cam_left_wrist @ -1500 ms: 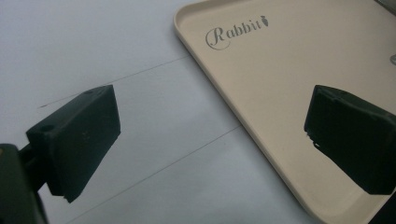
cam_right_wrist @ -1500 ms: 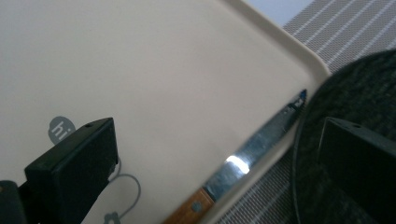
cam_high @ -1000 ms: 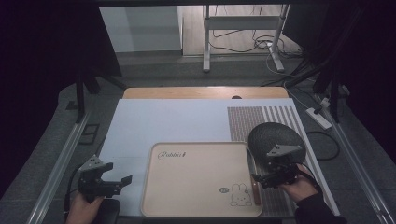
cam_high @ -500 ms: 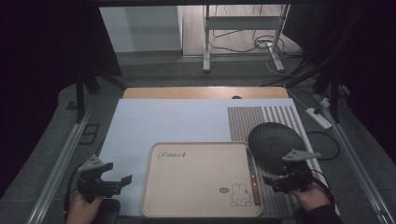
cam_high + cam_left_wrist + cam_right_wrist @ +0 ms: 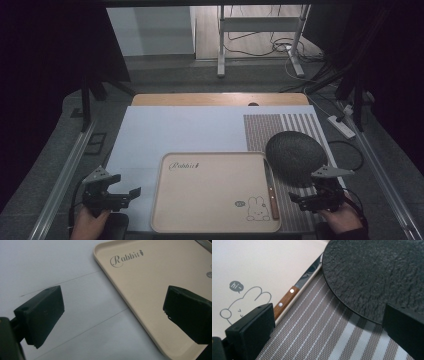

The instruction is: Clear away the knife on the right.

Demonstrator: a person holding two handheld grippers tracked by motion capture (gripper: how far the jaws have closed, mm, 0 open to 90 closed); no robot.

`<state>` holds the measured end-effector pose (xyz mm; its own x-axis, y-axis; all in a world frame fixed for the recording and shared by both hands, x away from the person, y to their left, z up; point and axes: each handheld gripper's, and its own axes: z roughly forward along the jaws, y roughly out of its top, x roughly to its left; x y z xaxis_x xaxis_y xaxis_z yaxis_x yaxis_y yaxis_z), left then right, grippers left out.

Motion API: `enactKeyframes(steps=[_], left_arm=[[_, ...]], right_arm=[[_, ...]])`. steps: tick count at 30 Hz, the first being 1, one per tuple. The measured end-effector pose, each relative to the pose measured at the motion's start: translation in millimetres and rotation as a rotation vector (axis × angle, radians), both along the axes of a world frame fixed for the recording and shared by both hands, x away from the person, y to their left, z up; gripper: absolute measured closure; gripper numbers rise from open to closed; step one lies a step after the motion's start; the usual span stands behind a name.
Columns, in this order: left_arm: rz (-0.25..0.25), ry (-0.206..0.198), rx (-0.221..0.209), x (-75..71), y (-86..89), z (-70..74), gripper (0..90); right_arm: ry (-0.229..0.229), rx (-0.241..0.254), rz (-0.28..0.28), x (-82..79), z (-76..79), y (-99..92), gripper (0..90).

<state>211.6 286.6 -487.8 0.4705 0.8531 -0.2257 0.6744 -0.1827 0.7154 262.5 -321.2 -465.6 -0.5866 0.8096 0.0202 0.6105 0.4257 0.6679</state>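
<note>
Jaws of my left gripper [image 5: 134, 192] and right gripper [image 5: 295, 199] stood spread and empty, flanking the beige tray [image 5: 200, 220] with the knife [image 5: 271, 188] along its right edge.

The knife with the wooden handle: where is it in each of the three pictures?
High view: the knife lies along the tray's right edge, beside the striped mat.
Left gripper view: I cannot tell.
Right gripper view: the knife runs diagonally at centre.
Shared landmark: the tray.
</note>
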Motion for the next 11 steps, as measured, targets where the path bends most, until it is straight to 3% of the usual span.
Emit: enactKeyframes(steps=[6,11], left_arm=[[0.002,0.000,-0.008,0.0,0.8,-0.2,3.6],[0.000,0.001,-0.009,0.7,0.5,0.0,3.6]], right_arm=[[-0.005,-0.028,-0.024,-6.7,1.6,-4.8,0.0],[-0.015,-0.011,-0.038,-9.6,2.5,-9.3,0.0]])
